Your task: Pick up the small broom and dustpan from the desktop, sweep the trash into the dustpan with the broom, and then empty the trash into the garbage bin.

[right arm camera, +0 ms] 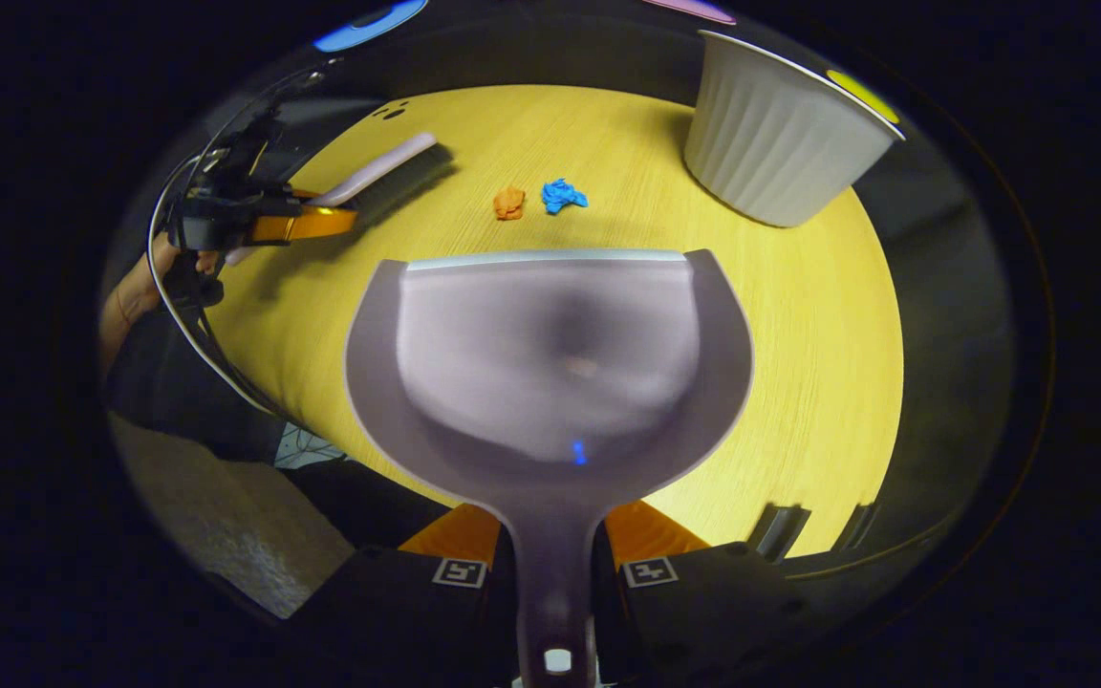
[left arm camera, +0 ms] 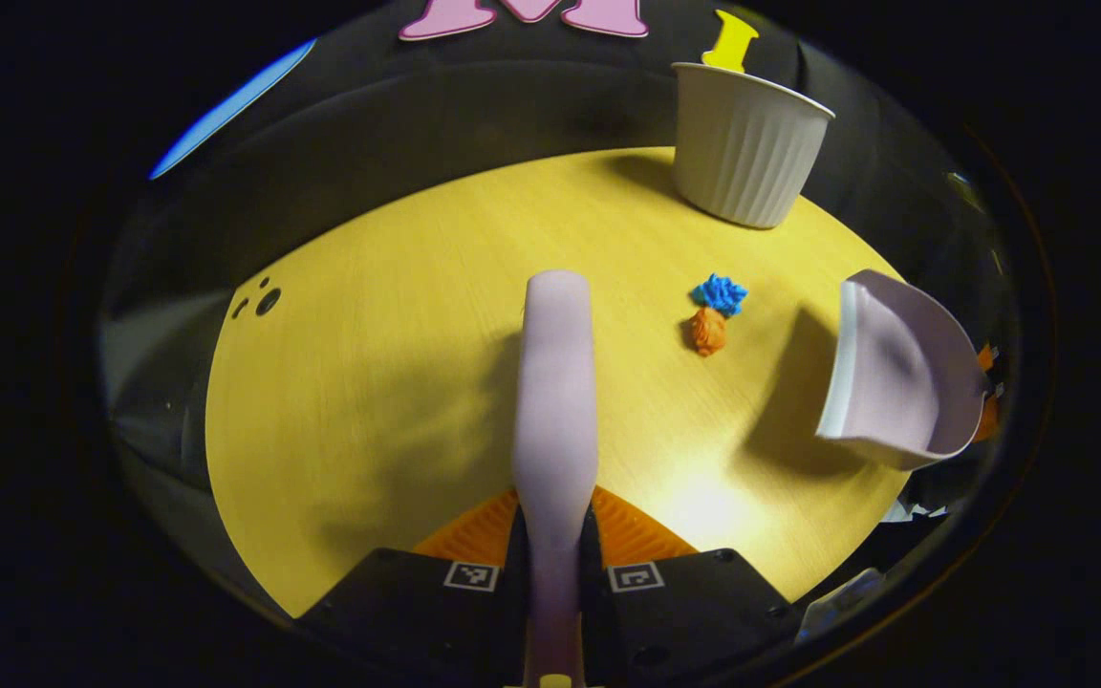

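Note:
My left gripper (left arm camera: 553, 535) is shut on the handle of the small pale-lilac broom (left arm camera: 555, 401), which points forward above the yellow desktop (left arm camera: 369, 382). In the right gripper view the same broom (right arm camera: 383, 167) hangs at the far left, bristles down, held by the left gripper (right arm camera: 297, 225). My right gripper (right arm camera: 550, 559) is shut on the handle of the lilac dustpan (right arm camera: 550, 354), held level over the desk. The dustpan (left arm camera: 899, 377) also appears at the right of the left gripper view. Two crumpled scraps of trash, one blue (left arm camera: 720, 292) (right arm camera: 562, 195) and one orange (left arm camera: 707, 331) (right arm camera: 509, 202), lie between broom and dustpan.
A white ribbed garbage bin (left arm camera: 746, 143) (right arm camera: 780, 143) stands at the desk's far side, beyond the trash. Small dark holes (left arm camera: 264, 298) mark the desktop's far left. A person's hand and dark sleeve (right arm camera: 144, 315) are at the desk's left edge, with floor below.

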Motion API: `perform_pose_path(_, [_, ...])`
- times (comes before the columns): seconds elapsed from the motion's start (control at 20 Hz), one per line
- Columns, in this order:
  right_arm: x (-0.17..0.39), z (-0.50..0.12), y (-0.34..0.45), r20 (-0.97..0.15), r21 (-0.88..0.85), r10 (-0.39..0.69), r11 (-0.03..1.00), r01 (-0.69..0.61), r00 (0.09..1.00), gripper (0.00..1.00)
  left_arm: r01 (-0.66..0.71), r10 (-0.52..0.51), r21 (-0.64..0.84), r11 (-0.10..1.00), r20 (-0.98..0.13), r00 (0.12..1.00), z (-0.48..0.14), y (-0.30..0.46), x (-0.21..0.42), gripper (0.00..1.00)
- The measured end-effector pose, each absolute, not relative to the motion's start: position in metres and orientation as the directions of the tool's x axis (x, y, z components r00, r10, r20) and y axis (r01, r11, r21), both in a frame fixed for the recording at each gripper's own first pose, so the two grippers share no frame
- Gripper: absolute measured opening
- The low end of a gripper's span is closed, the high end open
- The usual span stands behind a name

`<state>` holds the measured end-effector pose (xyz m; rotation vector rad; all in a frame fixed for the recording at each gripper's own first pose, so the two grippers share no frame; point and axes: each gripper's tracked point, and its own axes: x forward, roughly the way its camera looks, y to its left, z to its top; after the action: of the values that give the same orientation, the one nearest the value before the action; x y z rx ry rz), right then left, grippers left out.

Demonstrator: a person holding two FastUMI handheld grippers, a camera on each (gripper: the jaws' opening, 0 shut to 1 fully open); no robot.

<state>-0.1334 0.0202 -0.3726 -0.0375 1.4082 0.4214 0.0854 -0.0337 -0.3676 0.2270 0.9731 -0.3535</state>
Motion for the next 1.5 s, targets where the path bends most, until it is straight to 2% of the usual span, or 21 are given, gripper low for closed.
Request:
perform_pose_path(0.1, [-0.132,-0.381,0.013,-0.974,0.200,0.225,0.907,-0.370,0.024,0.41,0.425,-0.209,0.037,0.904,-0.831,0.516,-0.361,-0.055,0.105,0.27])
perform_pose_path(0.15, [-0.131,-0.383,0.014,-0.975,0.203,0.224,0.901,-0.384,0.010,0.34,0.438,-0.210,0.043,0.898,-0.833,0.512,-0.362,-0.062,0.112,0.27])
perform_pose_path(0.25, [-0.129,-0.390,0.015,-0.974,0.215,0.225,0.894,-0.394,-0.022,0.37,0.481,-0.209,0.063,0.874,-0.846,0.490,-0.372,-0.080,0.129,0.27])
perform_pose_path(0.4, [-0.127,-0.396,0.013,-0.978,0.202,0.201,0.883,-0.424,-0.048,0.37,0.586,-0.253,0.039,0.809,-0.877,0.408,-0.390,-0.110,0.137,0.28])
perform_pose_path(0.6, [-0.119,-0.400,0.007,-0.981,0.190,0.192,0.884,-0.426,-0.039,0.37,0.700,-0.351,-0.061,0.712,-0.894,0.280,-0.394,-0.141,0.127,0.27])
perform_pose_path(0.7, [-0.120,-0.402,0.005,-0.980,0.191,0.197,0.884,-0.426,-0.032,0.37,0.737,-0.416,-0.188,0.650,-0.899,0.137,-0.391,-0.161,0.088,0.25])
perform_pose_path(0.9, [-0.124,-0.411,0.001,-0.978,0.197,0.206,0.876,-0.441,-0.026,0.37,0.739,-0.455,-0.278,0.614,-0.889,0.044,-0.371,-0.172,0.062,0.27])
perform_pose_path(0.95, [-0.124,-0.414,0.001,-0.977,0.199,0.212,0.875,-0.442,-0.020,0.34,0.725,-0.475,-0.318,0.611,-0.880,0.014,-0.369,-0.178,0.055,0.25])
perform_pose_path(1.1, [-0.119,-0.427,0.002,-0.967,0.203,0.250,0.879,-0.431,0.055,0.34,0.669,-0.519,-0.402,0.626,-0.854,-0.027,-0.349,-0.191,0.032,0.27])
perform_pose_path(1.15, [-0.113,-0.430,0.002,-0.961,0.204,0.262,0.885,-0.419,0.087,0.34,0.660,-0.519,-0.398,0.637,-0.854,-0.014,-0.343,-0.192,0.025,0.25])
perform_pose_path(1.25, [-0.114,-0.432,0.002,-0.950,0.213,0.281,0.904,-0.371,0.139,0.37,0.618,-0.521,-0.366,0.695,-0.849,0.083,-0.317,-0.187,0.023,0.27])
perform_pose_path(1.4, [-0.114,-0.422,0.007,-0.941,0.221,0.282,0.931,-0.289,0.188,0.37,0.536,-0.501,-0.288,0.794,-0.809,0.307,-0.268,-0.162,0.039,0.27])
perform_pose_path(1.5, [-0.114,-0.424,0.008,-0.944,0.212,0.262,0.948,-0.238,0.200,0.37,0.491,-0.467,-0.250,0.835,-0.792,0.392,-0.247,-0.144,0.043,0.27])
